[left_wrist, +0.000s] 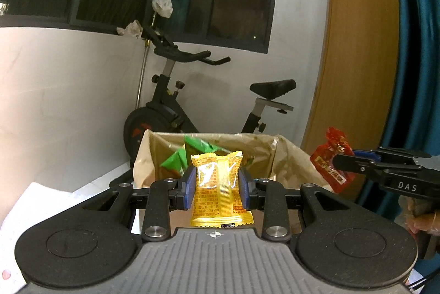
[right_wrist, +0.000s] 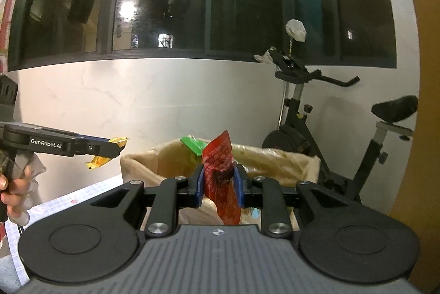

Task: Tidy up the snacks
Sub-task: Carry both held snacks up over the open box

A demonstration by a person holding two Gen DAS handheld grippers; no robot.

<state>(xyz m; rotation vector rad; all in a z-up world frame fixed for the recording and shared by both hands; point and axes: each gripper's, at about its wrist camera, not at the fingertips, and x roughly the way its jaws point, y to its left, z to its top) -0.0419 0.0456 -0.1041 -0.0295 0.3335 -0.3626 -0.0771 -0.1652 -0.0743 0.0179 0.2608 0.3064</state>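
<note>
Low in the left wrist frame's centre, the left gripper (left_wrist: 217,184) has its fingers clamped on a light, crinkly yellow foil snack packet (left_wrist: 218,185), pinched mid-body, before a brown paper-lined box (left_wrist: 288,156). At the right wrist frame's lower centre, the right gripper (right_wrist: 218,185), nearly level, squeezes a soft, slippery red foil sachet (right_wrist: 221,178) at mid-height.

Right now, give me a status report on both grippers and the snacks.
Left gripper shut on yellow packet. Right gripper shut on red packet. Paper bag ahead, green packets inside. Nothing in the way.
</note>
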